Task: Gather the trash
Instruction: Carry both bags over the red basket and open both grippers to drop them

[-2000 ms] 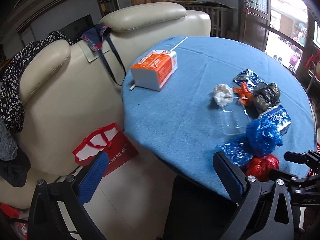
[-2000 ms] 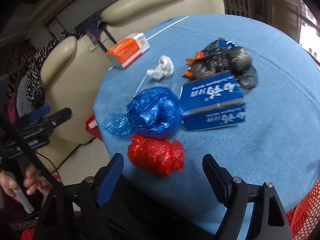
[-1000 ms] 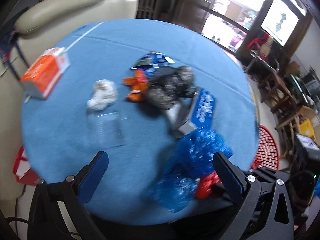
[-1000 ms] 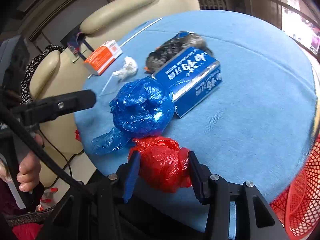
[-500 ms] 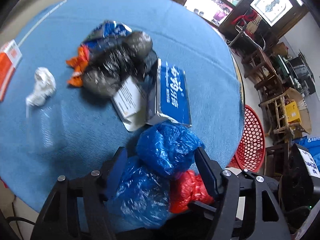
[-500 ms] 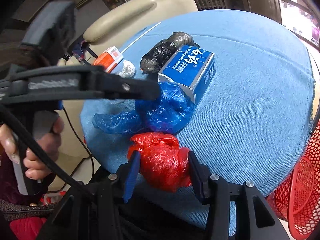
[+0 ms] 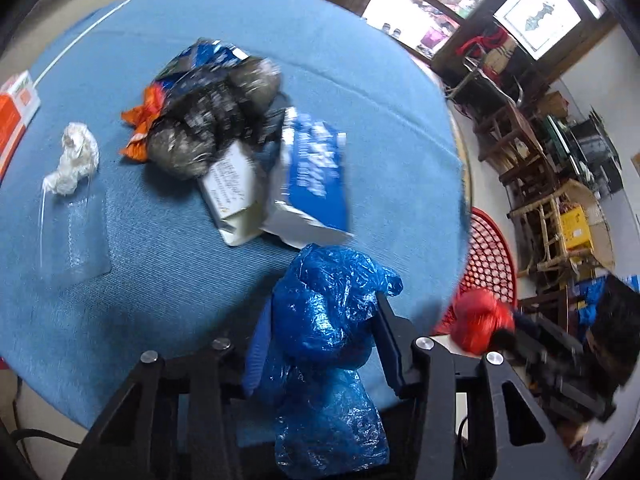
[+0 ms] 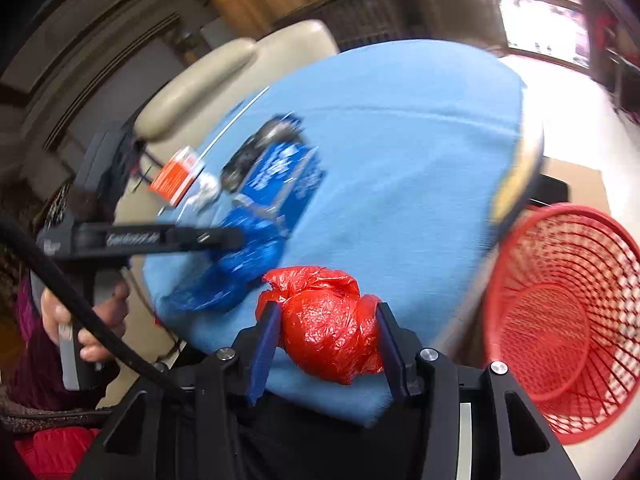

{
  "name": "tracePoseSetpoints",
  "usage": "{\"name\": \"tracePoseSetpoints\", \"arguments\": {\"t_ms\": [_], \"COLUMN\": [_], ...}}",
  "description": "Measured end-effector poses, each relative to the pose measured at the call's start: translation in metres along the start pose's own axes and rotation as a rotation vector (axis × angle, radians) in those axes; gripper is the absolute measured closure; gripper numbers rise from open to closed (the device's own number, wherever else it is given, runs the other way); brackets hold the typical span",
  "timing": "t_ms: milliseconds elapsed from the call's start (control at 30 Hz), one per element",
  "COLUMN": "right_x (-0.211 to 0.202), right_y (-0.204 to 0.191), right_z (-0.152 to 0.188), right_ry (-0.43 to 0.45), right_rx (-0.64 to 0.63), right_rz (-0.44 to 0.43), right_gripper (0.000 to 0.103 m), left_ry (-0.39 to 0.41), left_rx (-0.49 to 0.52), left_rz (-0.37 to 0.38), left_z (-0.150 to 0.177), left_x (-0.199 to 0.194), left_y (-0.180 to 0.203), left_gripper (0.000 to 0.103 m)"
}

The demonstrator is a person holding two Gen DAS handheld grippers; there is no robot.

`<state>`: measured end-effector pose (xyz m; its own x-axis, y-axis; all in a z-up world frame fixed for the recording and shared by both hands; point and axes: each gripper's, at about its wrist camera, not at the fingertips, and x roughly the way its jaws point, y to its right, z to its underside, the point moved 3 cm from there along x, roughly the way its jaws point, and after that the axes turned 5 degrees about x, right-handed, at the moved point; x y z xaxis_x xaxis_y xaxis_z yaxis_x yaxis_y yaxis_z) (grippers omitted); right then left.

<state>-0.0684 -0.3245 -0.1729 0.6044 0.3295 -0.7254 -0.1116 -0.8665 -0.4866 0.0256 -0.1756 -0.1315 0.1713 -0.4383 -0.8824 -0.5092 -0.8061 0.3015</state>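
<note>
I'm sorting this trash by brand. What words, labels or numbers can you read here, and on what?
None can be read for certain.
Blue carton: large white characters, motion-blurred.
Its white flap: small print, too blurred.
Orange box: markings too small.
Left gripper body, in the right wrist view: white lettering, smeared.

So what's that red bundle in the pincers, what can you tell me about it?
The red bundle looks like thin, shiny, crinkled plastic, a bag wadded into a rough ball with a twisted knob on top. The right gripper clamps it, one blue pad on each side, near the blue table's edge. A red mesh basket stands beside it.
</note>
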Motion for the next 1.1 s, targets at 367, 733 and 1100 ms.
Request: {"name": "tracePoseSetpoints", "arguments": {"t_ms": [367,733,1100], "right_x": [-0.092,-0.146,-0.154], "right_y": [0.126,0.192,0.214], "right_z": [0.004,0.010,0.016], "right_ry": [0.182,0.315,0.370], "right_rx": [0.322,0.496,0.616], "right_rz": [0.131,0.149,0.049], "right_gripper": [0.052,0.050,0.034], "left_ry": [0.015,0.011,0.015], "left_rx": [0.311,0.518,0.473], "left_rz": [0.054,0.091,0.125], "left_z": [-0.015,-0.051,-0.057], "left_x": [-0.010,0.037,0.051], "left_y": [0.108,0.222,0.231], "left_gripper": [0.053,0.050,0.043]}}
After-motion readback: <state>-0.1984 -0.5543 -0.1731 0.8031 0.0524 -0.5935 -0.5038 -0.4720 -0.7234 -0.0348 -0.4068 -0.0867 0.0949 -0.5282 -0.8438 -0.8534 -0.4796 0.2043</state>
